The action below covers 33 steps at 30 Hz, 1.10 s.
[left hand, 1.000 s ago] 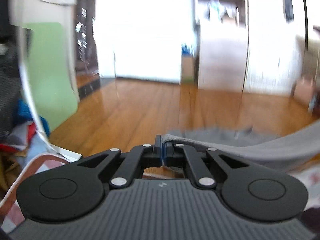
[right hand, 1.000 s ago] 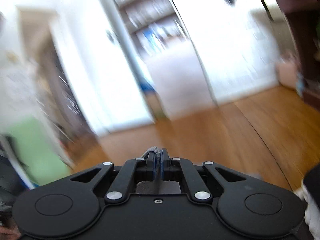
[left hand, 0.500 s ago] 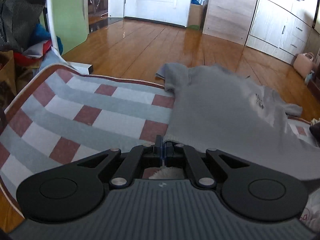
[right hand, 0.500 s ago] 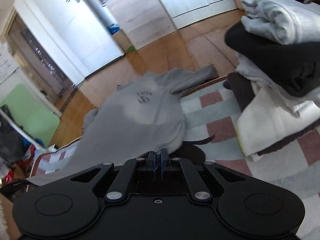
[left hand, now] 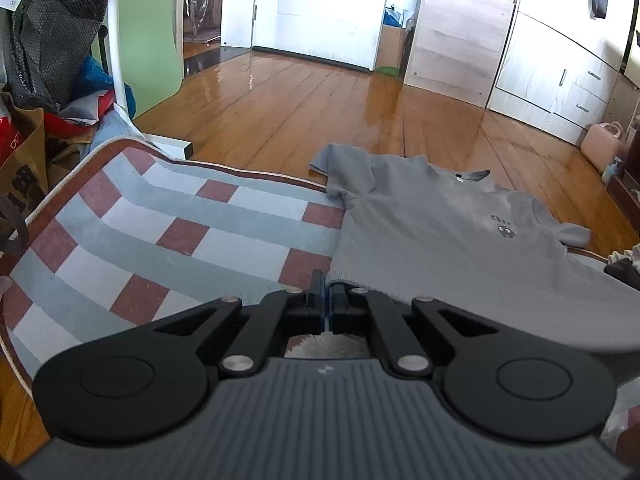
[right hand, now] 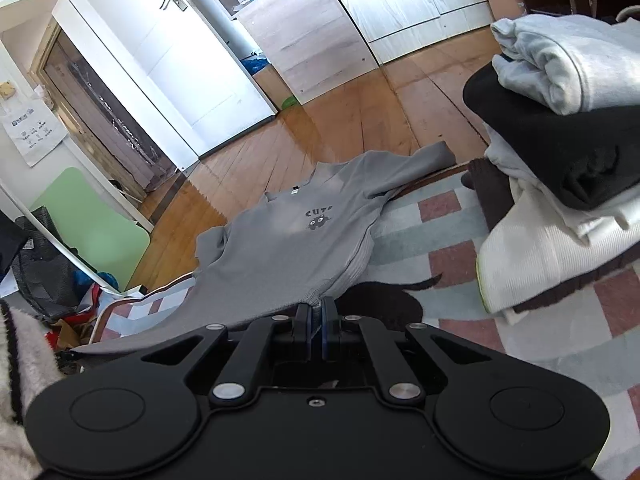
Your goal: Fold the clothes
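A grey T-shirt point(left hand: 440, 236) with a small dark print lies front up, spread over the far edge of the checked blanket point(left hand: 160, 232), its collar and sleeves reaching the wood floor. My left gripper point(left hand: 327, 298) is shut on the shirt's hem at its left corner. In the right wrist view the same shirt point(right hand: 296, 240) stretches away from my right gripper point(right hand: 316, 312), which is shut on the hem's right corner. The hem runs taut between both grippers, low over the blanket.
A stack of folded clothes point(right hand: 560, 168), white, black and pale grey, stands on the blanket at the right. Bags and clutter point(left hand: 48, 92) sit at the left by a green board. Wood floor point(left hand: 320, 112) lies beyond, with cabinets point(left hand: 560, 64) behind.
Both grippers swung the shirt down from mid-air. It has gone from billowing to lying flat on the blanket, and the views have tilted from the room down toward the blanket.
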Available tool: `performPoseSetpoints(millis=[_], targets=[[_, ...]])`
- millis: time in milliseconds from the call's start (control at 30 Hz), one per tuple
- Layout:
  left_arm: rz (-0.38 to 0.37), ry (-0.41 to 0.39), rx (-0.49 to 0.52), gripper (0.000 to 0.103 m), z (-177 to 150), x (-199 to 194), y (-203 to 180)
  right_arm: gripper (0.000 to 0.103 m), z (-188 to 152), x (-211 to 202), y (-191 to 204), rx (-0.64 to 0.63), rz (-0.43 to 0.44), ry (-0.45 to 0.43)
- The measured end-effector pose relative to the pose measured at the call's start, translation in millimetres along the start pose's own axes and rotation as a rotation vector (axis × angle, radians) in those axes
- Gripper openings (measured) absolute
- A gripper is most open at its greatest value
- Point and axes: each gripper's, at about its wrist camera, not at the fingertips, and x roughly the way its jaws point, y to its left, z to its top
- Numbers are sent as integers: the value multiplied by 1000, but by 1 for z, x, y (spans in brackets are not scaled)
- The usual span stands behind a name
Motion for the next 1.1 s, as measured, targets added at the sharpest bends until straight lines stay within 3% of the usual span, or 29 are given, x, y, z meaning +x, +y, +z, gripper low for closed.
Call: performPoseSetpoints(millis=[200, 333, 467, 567, 733, 867, 1100], targets=[[16, -6, 13, 1, 7, -33, -4, 5, 14, -16, 12, 100, 47, 10], [30, 42, 8, 1, 5, -9, -2, 5, 18, -10, 1, 99, 4, 32], [13, 68, 1, 1, 4, 16, -4, 5, 10, 15, -23, 192, -46, 97], [13, 60, 38, 1, 14, 30, -9, 5, 20, 33, -21, 149, -85, 121], [-7, 50, 64, 2, 39, 64, -16, 5, 62, 65, -12, 31, -114, 88], [-6, 105, 113, 2, 63, 125, -28, 5, 101, 111, 3, -121, -147, 60], [22, 354, 125, 3, 78, 275, -34, 5, 136, 240, -19, -121, -202, 153]])
